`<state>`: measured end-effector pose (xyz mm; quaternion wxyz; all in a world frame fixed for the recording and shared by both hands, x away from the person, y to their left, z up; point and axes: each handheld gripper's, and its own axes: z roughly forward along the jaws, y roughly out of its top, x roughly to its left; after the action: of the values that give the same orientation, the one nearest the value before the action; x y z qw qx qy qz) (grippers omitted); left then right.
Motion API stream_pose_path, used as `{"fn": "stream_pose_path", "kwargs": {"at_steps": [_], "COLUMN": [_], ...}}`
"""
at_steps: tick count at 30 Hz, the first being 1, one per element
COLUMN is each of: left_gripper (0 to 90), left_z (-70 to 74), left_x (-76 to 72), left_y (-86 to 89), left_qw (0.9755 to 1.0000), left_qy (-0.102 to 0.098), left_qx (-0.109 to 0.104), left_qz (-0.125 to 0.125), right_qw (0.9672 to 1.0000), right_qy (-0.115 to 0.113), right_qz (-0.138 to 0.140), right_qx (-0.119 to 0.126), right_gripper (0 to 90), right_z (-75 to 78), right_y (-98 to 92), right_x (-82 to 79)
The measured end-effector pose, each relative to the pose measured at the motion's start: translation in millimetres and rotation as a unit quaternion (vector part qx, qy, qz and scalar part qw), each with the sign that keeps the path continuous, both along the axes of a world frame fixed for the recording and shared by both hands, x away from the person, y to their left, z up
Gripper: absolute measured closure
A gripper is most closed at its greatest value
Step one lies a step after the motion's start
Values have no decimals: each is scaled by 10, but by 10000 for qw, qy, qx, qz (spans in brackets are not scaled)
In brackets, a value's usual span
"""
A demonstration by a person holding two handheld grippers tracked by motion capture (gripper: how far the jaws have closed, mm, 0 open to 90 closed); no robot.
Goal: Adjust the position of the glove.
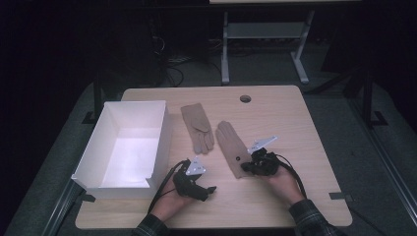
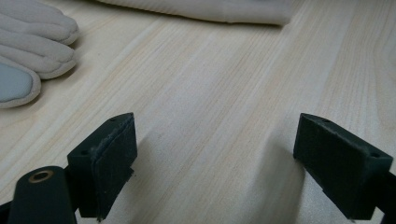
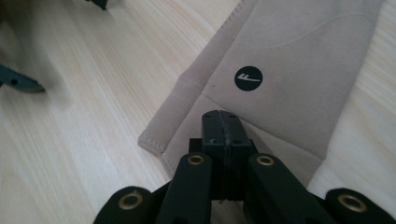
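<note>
High view: R gripper (image 1: pixel 249 168) sitting on near tan glove's (image 1: pixel 234 148) cuff; both gloves lying outside white box (image 1: pixel 109 182).
L gripper view: jaws gaping over bare table (image 2: pixel 215 93).
R gripper view: jaws pressing together at glove (image 3: pixel 299 60) cuff edge; probably pinching it, lift pending.
</note>
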<state>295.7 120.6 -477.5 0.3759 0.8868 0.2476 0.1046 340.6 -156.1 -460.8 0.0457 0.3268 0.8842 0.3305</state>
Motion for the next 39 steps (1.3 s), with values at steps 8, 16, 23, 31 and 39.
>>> {"fn": "stream_pose_path", "kwargs": {"at_steps": [8,16,23,31,39], "left_gripper": [129,129,129,129,128], "left_z": [1,1,0,2,2], "left_x": [2,1,1,3,3], "left_y": [1,1,0,-6,-12], "left_qw": [10000,10000,10000,10000,10000], "left_qy": [-18,-18,-9,-18,-21], "left_qx": [11,10,3,15,10], "left_qz": [-7,-4,-1,20,39], "right_qw": [9999,9997,9996,9996,9996], "right_qy": [100,67,-36,-230,-263], "right_qz": [-16,-133,-210,-53,86], "right_qx": [-84,-195,-202,150,18], "right_gripper": [900,897,856,816,759], "right_z": [18,29,99,243,151], "right_y": [-287,-648,-736,-442,-166], "right_x": [-139,-270,-299,-197,-100]}}
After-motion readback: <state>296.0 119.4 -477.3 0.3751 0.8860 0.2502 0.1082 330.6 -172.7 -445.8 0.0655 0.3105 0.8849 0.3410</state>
